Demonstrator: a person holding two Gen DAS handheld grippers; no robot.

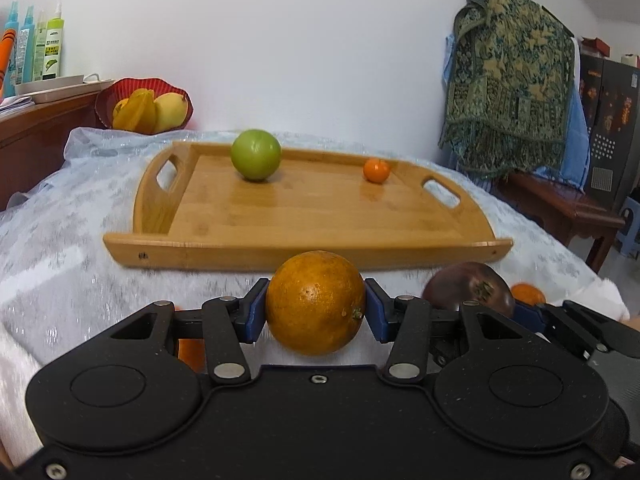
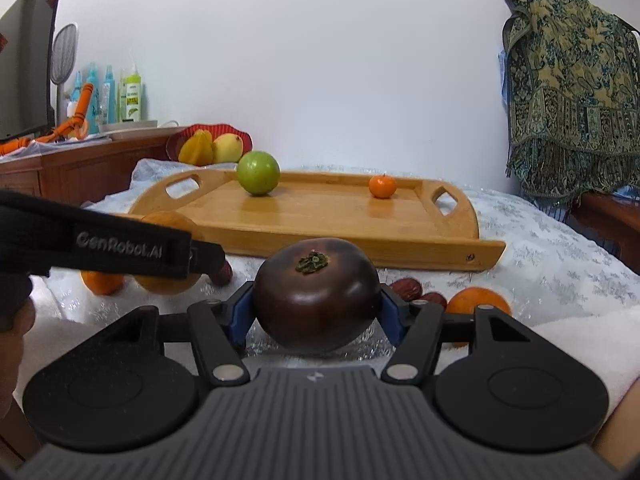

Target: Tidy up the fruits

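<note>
Orange (image 1: 315, 302) clamped in left fingers (image 1: 256, 308), dark tomato (image 2: 316, 294) in right fingers (image 2: 238, 316), half-hidden.

This is a home, prob. a living or dining rm. A table (image 2: 552, 264) w/ a shiny white cloth holds a wooden tray (image 2: 320, 236). A red fruit bowl (image 1: 120, 96) sits by the plain white wall. A wood cabinet (image 2: 60, 172) has spray bottles (image 2: 116, 92) & a bug-zapper racket (image 2: 64, 46) on top. A green patterned blanket (image 1: 508, 80) hangs over furniture, w/ a wood bench (image 1: 560, 204) below.
</note>
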